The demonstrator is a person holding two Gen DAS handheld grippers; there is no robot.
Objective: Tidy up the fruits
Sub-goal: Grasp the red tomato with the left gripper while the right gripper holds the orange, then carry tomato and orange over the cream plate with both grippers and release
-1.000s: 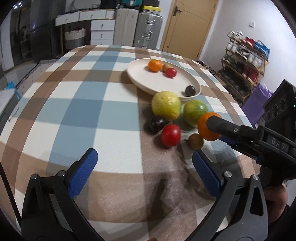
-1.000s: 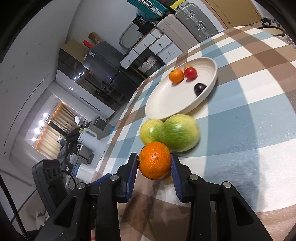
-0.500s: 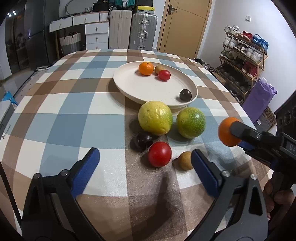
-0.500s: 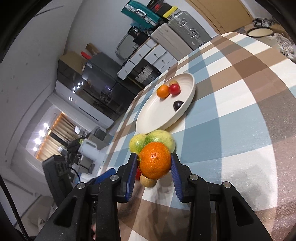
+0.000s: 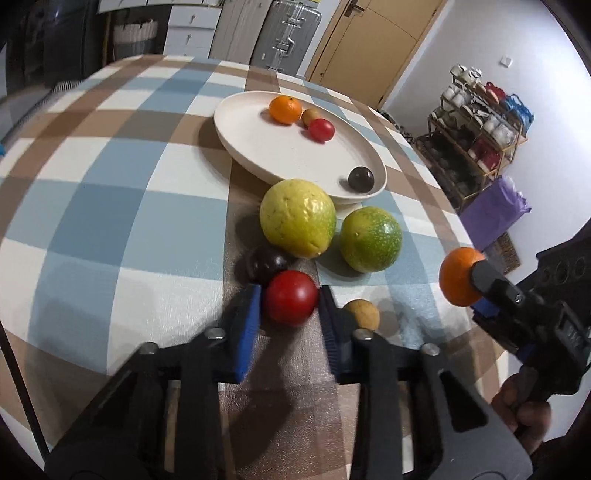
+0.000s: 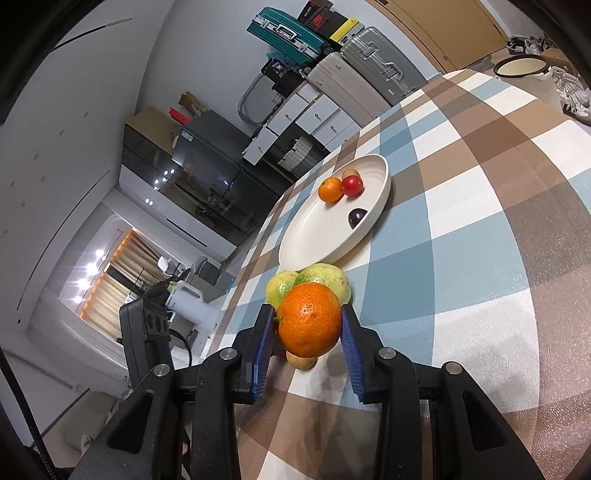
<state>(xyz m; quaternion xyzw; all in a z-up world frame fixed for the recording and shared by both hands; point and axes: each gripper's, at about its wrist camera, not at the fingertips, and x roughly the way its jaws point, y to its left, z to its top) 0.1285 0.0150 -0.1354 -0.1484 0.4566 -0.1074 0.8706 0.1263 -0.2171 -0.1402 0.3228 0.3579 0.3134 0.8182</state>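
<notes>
On the checked tablecloth, my left gripper [image 5: 290, 301] is closing tight on a red tomato [image 5: 291, 302], both blue pads against its sides. A dark plum [image 5: 266, 263] lies just beyond it and a small brown fruit [image 5: 362, 314] to its right. Further off lie a yellow fruit [image 5: 297, 218] and a green one [image 5: 370, 239]. My right gripper [image 6: 309, 326] is shut on an orange [image 6: 309, 319] held above the table; the left wrist view shows this orange [image 5: 456, 277] at the right. The cream plate [image 5: 258, 147] holds an orange, a tomato, a small brown fruit and a dark plum [image 5: 361, 179].
The table's right edge runs close to the held orange. Past it stand a shoe rack [image 5: 480, 125] and a purple bag [image 5: 495, 214]. Suitcases [image 5: 284, 33] and drawers line the far wall. A person's hand [image 5: 524, 417] grips the right tool.
My left gripper moved forward and down to the fruit cluster and went from wide open to shut on the red tomato. The right gripper carried its orange back from the plate.
</notes>
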